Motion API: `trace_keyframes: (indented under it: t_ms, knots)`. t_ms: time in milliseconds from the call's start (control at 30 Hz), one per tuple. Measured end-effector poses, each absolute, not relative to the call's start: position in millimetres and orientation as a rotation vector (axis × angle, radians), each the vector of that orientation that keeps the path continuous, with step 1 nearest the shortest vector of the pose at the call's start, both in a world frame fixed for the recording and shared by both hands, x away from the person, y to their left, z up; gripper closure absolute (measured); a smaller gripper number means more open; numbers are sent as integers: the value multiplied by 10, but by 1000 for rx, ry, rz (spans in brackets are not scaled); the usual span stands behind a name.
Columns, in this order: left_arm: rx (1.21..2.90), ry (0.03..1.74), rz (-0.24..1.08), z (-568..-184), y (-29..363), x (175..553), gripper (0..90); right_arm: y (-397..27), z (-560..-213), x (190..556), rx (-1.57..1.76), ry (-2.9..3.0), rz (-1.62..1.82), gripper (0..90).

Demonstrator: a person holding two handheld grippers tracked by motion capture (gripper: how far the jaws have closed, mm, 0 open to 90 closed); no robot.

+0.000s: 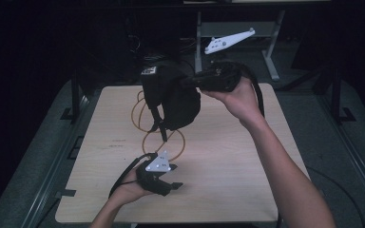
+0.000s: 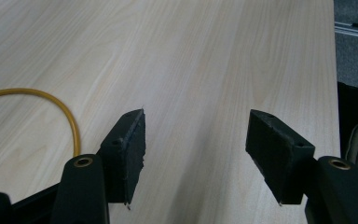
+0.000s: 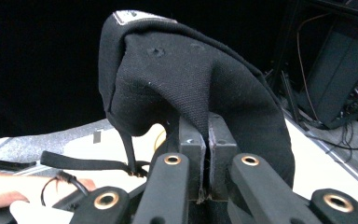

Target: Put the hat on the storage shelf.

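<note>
Black fabric bag (image 1: 173,97) hanging in the air above the far half of the worktop (image 1: 228,180), strap dangling toward the yellow cable (image 1: 145,137), probably lifted to carry elsewhere. Pinched at one edge by the right gripper (image 3: 204,154), jaws clamped tight on cloth. Left gripper (image 2: 196,154) resting low near the front edge, jaws spread, grasping nothing.

High view overhead, facing forward-down on worktop (image 1: 218,161); gripper views close along jaws; left shares worktop (image 2: 191,56).
</note>
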State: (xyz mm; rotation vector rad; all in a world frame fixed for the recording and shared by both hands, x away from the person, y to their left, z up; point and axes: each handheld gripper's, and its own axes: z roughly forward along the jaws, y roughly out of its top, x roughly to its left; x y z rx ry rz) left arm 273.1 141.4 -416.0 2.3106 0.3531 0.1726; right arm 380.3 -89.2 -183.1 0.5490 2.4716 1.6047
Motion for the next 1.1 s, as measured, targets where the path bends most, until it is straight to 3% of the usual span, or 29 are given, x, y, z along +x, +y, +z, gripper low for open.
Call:
trace_keyframes:
  t_ms: [433, 1100]
  knots:
    - [2319, 327, 184, -4206, 1384, 2735, 377, -273, -1722, 3953, 474, 2561, 1591, 867]
    - [2329, 284, 164, -4202, 1331, 2713, 377, 237, -2133, 4389, 680, 2605, 1605, 850]
